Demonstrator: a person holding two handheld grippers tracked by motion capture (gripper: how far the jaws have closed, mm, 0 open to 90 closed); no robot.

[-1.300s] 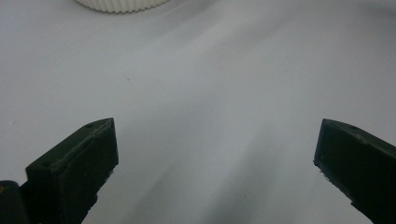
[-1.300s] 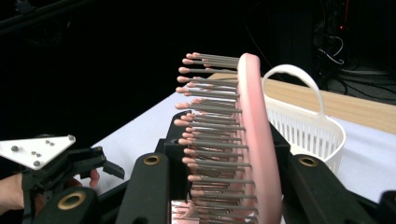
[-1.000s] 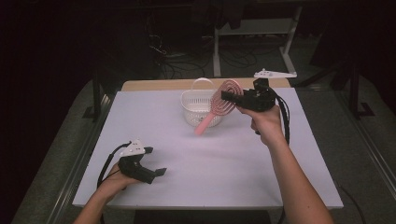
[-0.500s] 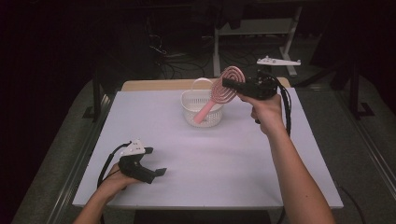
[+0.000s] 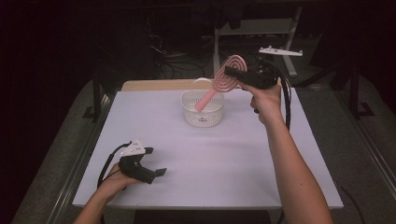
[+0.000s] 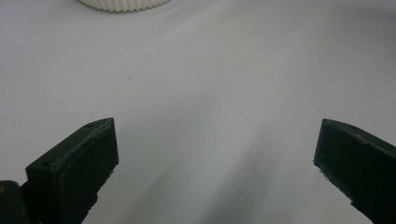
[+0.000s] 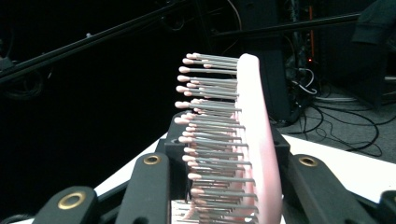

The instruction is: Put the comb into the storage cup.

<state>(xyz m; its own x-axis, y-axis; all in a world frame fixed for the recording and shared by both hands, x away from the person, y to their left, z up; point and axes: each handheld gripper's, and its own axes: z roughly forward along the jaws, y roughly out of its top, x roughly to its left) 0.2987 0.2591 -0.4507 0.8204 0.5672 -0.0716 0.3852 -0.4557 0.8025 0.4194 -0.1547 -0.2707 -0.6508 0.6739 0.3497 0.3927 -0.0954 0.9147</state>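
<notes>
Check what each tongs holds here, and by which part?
The right tongs grip the pink hairbrush by its round bristled head, handle hanging toward the white basket. The left tongs stand open, holding nothing.

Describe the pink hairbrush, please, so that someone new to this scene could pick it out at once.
Start at the white table and find the white ribbed basket near its far edge. Above it the right gripper holds the pink hairbrush by its round head, handle slanting down into the basket. It is the only pink thing, with spiral rings of bristles.

White basket (image 5: pixel 202 111) sole obstacle at table (image 5: pixel 233 158) far centre; remaining tabletop open.
</notes>
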